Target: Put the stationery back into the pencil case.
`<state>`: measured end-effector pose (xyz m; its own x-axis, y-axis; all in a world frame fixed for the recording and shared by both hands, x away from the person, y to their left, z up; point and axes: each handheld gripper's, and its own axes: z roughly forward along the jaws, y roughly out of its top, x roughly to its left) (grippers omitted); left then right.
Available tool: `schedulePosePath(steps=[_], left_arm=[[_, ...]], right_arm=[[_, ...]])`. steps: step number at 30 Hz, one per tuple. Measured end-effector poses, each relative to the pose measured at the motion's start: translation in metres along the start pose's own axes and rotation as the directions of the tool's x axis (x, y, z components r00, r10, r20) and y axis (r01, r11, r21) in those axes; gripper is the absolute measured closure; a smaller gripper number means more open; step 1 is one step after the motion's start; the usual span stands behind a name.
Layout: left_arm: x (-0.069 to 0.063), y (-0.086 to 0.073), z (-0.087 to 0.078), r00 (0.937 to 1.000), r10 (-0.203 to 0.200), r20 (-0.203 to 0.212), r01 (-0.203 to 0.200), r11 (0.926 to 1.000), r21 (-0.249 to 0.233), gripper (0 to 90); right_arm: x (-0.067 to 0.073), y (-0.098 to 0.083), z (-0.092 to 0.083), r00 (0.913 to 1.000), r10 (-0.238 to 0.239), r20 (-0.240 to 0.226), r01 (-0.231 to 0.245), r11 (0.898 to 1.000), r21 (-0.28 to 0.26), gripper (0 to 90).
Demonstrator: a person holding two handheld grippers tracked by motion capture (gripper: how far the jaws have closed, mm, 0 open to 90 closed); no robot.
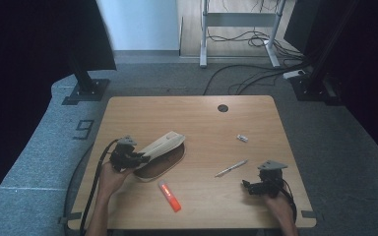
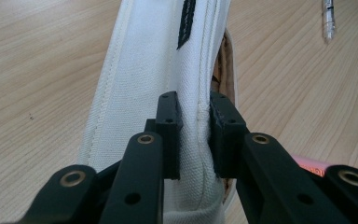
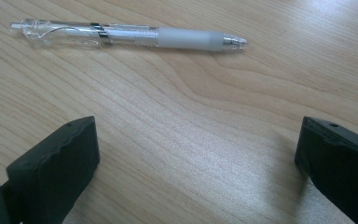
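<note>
Evidently a cream canvas pencil pouch [image 1: 163,144] is being held open near the left edge of the tabletop [image 1: 211,128], its upper lip lifted so that the dark inside shows. The left gripper [image 1: 137,158] is pinched on that lip: in the left gripper view the jaws are pressed onto the stitched seam of the cloth [image 2: 158,84] from either side. The pouch is judged light, soft and floppy; it would sag if gripped mid-panel, so the thick seamed rim is the sound place to take hold. A clear ballpoint pen [image 1: 231,168] lies right of the middle of the tabletop, and in the right gripper view it is seen across the grain just beyond the jaws [image 3: 135,35]. It is judged light, stiff and smooth, likely to roll; the rubber sleeve offers the surest purchase. The right gripper [image 1: 246,186], near the front right corner, is spread wide, with nothing held or touched. An orange marker [image 1: 169,195] rests near the front edge.
</note>
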<state>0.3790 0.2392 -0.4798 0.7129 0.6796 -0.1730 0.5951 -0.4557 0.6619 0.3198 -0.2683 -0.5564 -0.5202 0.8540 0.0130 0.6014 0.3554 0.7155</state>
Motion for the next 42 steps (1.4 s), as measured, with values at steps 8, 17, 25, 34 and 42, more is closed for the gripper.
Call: schedulePosePath(steps=[8,17,25,34,42], left_arm=[[-0.001,0.0,0.0,1.0,0.005,-0.005,-0.005,1.0,-0.003,75.6],[-0.002,0.0,0.001,0.9999,0.012,-0.01,-0.012,0.9999,-0.003,75.4],[-0.002,0.0,0.0,0.9999,0.009,-0.006,-0.009,0.9999,-0.006,75.4],[-0.001,0.0,-0.002,1.0,0.002,0.005,-0.002,1.0,-0.009,75.4],[-0.001,0.0,-0.002,1.0,0.0,0.009,0.0,0.9999,-0.013,75.4]], right_arm=[[0.0,0.0,-0.001,1.0,0.004,0.001,-0.004,1.0,0.004,0.4],[-0.004,0.004,-0.003,0.9998,0.011,-0.016,-0.01,1.0,0.013,4.5],[-0.006,0.012,-0.007,0.9987,0.01,-0.051,-0.01,1.0,-0.01,7.1],[-0.014,0.026,-0.01,0.998,0.015,-0.062,-0.017,0.999,-0.029,11.2],[-0.017,0.045,-0.007,0.9984,-0.009,-0.055,0.006,0.999,-0.042,14.3]])
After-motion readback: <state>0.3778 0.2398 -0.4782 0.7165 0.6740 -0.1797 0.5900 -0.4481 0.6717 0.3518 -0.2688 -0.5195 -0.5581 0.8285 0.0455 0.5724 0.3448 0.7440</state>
